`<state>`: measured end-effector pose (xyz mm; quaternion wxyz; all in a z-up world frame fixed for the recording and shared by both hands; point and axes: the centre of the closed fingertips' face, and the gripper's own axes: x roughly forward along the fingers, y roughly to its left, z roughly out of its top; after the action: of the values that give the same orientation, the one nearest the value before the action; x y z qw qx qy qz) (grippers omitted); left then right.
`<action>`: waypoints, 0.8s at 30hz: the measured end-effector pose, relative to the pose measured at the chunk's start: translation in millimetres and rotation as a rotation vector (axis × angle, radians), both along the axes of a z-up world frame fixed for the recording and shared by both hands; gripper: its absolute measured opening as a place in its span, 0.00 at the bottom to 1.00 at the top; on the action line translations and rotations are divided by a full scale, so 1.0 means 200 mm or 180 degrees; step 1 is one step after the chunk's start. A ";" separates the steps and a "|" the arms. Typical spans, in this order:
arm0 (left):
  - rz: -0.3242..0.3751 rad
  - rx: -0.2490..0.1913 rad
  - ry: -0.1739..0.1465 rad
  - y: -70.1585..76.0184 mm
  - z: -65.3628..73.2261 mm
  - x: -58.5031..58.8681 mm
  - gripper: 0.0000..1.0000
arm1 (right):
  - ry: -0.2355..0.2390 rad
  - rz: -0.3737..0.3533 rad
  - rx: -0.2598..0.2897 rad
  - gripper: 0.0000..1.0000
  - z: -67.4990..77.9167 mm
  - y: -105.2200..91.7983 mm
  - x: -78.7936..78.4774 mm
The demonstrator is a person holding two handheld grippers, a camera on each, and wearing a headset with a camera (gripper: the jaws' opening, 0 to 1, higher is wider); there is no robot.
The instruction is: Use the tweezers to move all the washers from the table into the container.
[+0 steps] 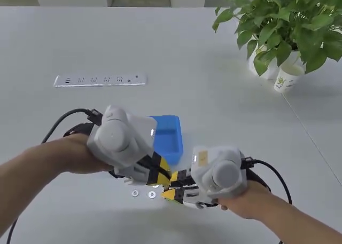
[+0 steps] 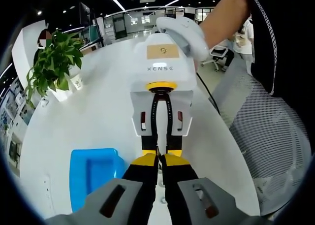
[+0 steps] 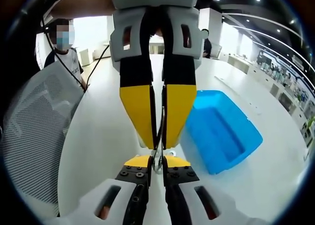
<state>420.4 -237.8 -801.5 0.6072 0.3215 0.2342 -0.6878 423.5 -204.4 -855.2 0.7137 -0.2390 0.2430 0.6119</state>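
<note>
Washers (image 1: 152,194) on table (image 1: 187,57) before container (image 1: 171,136)

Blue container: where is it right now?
In the head view, the blue container sits mid-table, just beyond the left gripper. The washers lie on the table nearer the person.

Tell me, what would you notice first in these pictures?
Two grey grippers with yellow jaws meet tip to tip low over the white table. The left gripper and the right gripper both look pinched on the thin tweezers. Just behind them sits a bright blue container, small washers lie on the table beside the tips, and a leafy green plant stands in the far right corner.
</note>
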 end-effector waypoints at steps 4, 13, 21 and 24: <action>-0.0009 0.0020 0.0001 0.01 0.00 -0.01 0.06 | -0.0011 0.0011 -0.0014 0.11 0.00 0.00 0.00; 0.0015 0.0024 -0.0005 0.03 0.06 -0.01 0.06 | -0.0060 0.0025 0.0000 0.11 0.06 0.01 -0.01; 0.0060 0.0006 -0.0011 0.05 0.13 -0.01 0.06 | -0.0102 0.0054 0.0021 0.11 0.13 0.02 -0.01; 0.0066 0.0005 -0.0022 0.06 0.16 -0.01 0.06 | -0.0114 0.0068 0.0017 0.11 0.16 0.03 -0.01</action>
<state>418.7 -226.7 -770.1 0.6149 0.3219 0.2359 -0.6801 422.5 -198.3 -823.1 0.7120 -0.2505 0.2260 0.6158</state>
